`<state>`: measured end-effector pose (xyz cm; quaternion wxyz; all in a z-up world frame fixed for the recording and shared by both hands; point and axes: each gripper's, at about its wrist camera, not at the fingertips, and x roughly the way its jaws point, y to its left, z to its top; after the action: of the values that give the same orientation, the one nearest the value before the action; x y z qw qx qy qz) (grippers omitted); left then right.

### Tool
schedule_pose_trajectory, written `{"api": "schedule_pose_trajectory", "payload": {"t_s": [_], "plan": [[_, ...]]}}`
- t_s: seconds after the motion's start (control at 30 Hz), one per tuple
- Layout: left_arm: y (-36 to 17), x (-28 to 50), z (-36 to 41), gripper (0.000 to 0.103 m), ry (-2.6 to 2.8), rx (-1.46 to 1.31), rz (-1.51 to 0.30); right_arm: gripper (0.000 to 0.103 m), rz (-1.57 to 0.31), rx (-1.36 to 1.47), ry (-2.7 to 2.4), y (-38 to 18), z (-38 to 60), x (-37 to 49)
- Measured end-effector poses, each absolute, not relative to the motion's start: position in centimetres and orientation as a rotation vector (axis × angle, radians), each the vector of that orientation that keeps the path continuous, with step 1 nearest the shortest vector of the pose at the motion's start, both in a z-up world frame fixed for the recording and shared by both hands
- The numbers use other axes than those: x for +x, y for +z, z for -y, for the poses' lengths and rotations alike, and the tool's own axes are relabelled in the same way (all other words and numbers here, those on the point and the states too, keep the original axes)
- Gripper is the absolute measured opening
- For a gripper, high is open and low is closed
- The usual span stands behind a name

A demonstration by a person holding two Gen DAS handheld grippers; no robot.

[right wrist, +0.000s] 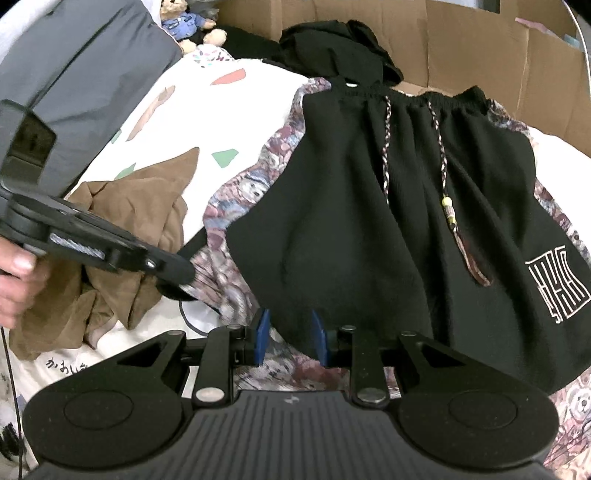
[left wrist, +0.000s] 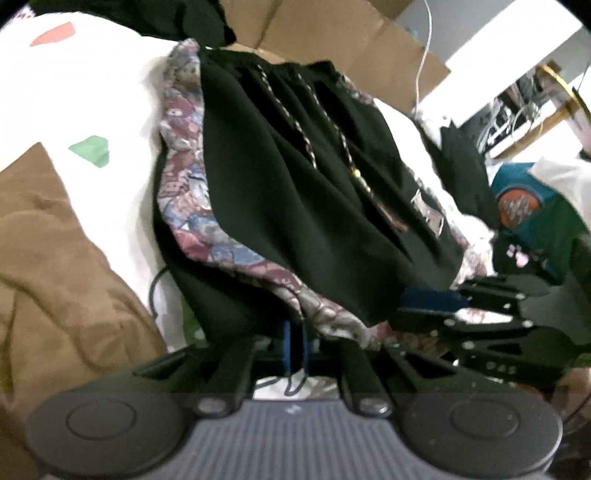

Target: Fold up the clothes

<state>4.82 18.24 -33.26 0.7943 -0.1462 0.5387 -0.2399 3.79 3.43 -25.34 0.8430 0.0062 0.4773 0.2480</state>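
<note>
The black shorts [right wrist: 388,229] are lying spread flat on a bear-patterned cloth [right wrist: 236,206], which is itself resting on a white bed sheet [right wrist: 177,107] printed with coloured shapes. Their elastic waistband is sitting at the far side, next to a cardboard box [right wrist: 480,48], and two braided drawstrings [right wrist: 441,147] are trailing down the front, one ending in beads and a tassel. A white line emblem [right wrist: 557,288] is showing on the right leg.

The left tool [left wrist: 295,347] is clenched, its blue pads standing together at the near left hem of the shorts; whether any fabric is caught between them cannot be made out, since the view there is blurred and dark. In the right wrist view this same tool [right wrist: 177,284] is reaching in from the left, carried by a hand [right wrist: 14,280], its tip meeting the patterned cloth beside the shorts' edge.

The right tool [right wrist: 288,339] is gripping the near hem of the shorts, with the black fabric sitting between its two blue pads [right wrist: 261,334].

A crumpled brown garment [right wrist: 122,258] is lying on the sheet to the left, well apart from the shorts. A second black garment [right wrist: 340,44] is bunched just beyond the waistband. A stuffed bear [right wrist: 188,24] is sitting at the far left corner.
</note>
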Motion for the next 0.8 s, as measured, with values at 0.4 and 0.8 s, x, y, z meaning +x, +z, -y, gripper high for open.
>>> {"api": "schedule_pose_trajectory", "payload": {"t_s": [0.4, 0.8], "plan": [[-29.5, 4.0, -21.7, 0.005, -0.529, -0.468, -1.041, 0.029, -1.003, 0.019, 0.493, -25.3, -1.7, 3.4], [-26.3, 1.7, -26.0, 0.005, -0.451, -0.592, -0.916, 0.030, -1.026, 0.051, 0.415, -26.2, 2.3, 2.8]]}}
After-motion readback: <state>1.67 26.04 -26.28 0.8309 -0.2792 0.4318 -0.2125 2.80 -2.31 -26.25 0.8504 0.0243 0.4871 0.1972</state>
